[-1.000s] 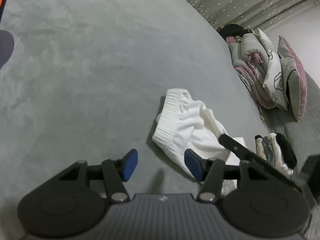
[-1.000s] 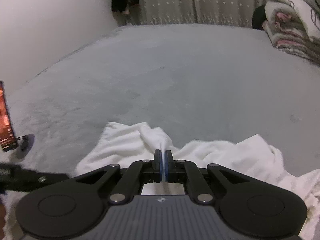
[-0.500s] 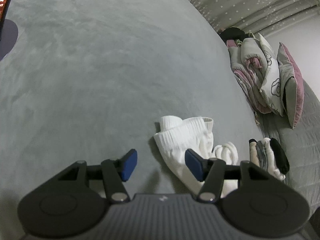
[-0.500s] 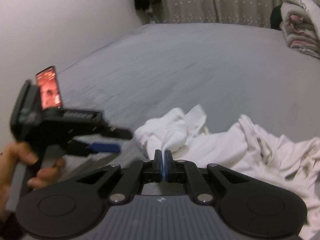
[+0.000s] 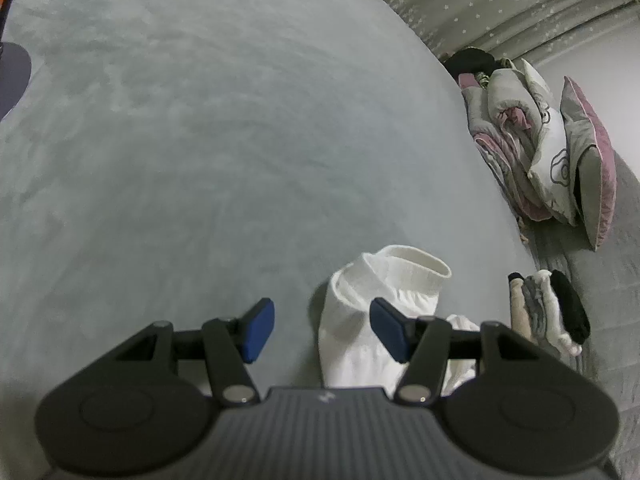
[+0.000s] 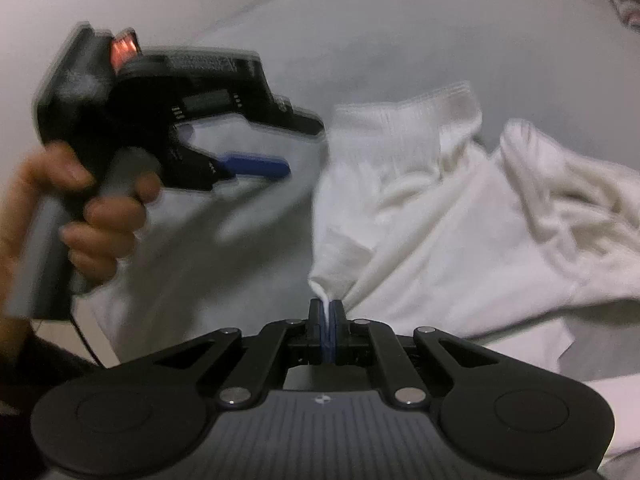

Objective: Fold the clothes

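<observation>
A fold of the white garment (image 6: 420, 216) is pinched in the right gripper (image 6: 328, 320). The left gripper (image 5: 322, 330) is held half-open and empty, with the ribbed cuff (image 5: 404, 272) at one o'clock, nearer it.

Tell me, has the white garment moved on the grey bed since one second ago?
Yes. In the left wrist view the white garment has bunched up, its ribbed cuff now nearer the folded sock pile, pulled by the shut right gripper.

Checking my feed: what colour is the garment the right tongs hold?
White garment, clearest in the right wrist view.
</observation>
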A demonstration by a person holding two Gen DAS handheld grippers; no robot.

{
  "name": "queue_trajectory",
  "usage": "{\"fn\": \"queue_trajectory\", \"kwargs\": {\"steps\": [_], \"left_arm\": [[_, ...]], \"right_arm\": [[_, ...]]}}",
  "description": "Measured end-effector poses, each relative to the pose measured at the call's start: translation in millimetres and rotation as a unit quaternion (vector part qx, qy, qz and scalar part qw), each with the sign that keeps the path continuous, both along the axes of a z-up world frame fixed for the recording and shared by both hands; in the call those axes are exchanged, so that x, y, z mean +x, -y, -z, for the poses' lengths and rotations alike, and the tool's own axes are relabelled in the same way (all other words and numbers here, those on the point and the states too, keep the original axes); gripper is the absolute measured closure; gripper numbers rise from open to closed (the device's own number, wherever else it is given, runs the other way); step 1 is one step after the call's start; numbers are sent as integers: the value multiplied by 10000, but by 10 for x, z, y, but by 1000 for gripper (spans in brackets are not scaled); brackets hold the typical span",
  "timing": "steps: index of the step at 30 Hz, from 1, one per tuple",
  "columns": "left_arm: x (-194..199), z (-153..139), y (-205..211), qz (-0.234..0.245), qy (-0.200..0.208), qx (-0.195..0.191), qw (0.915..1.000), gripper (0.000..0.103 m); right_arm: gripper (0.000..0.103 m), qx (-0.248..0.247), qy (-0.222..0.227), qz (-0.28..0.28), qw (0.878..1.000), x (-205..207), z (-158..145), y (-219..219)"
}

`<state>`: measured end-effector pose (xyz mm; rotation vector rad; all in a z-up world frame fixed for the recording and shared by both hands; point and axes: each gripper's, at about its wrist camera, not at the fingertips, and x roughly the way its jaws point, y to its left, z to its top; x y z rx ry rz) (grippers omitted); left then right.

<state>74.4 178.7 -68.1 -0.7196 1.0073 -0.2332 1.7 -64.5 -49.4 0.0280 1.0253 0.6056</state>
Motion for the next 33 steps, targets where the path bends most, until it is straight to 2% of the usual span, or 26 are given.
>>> {"fn": "queue_trajectory", "kwargs": {"steps": [6,8,9,10,11,17,23,27,30,32,33], "left_arm": [[73,-26,90,8,118,153,9998,48],[101,-50,130,2,191,201,9996,48],[123,-69,158,11,242,237,9994,48],[144,-88,186,19,293,273,9992,48],[168,-106,212,36,352,306,9989,48],[349,-129,411,332,614,401,9968,47],[438,-105,776,710,863,1185,9866,47],[431,-107,939,897,1024,1597,9777,48],[416,-121,1013,970,1087,1774,9733,59],[418,-124,1039,1023,1081,1783,9727,77],[424,-123,1046,1051,1060,1744,9733,85]], "right_arm": [[94,238,-139,-149,9995,73,-26,49],[87,423,-135,-156,9989,80,-74,94],[80,520,-103,-144,9985,84,-111,125],[73,596,-35,-113,9982,81,-152,162],[71,645,50,-75,9979,76,-196,199],[69,689,591,507,9946,123,-394,526],[61,323,1208,1159,9854,246,-488,783],[61,2,1328,1335,9821,348,-417,825],[61,-181,1251,1348,9828,417,-318,815],[62,-246,1168,1335,9838,472,-242,788],[68,-279,1147,1335,9840,489,-220,770]]}}
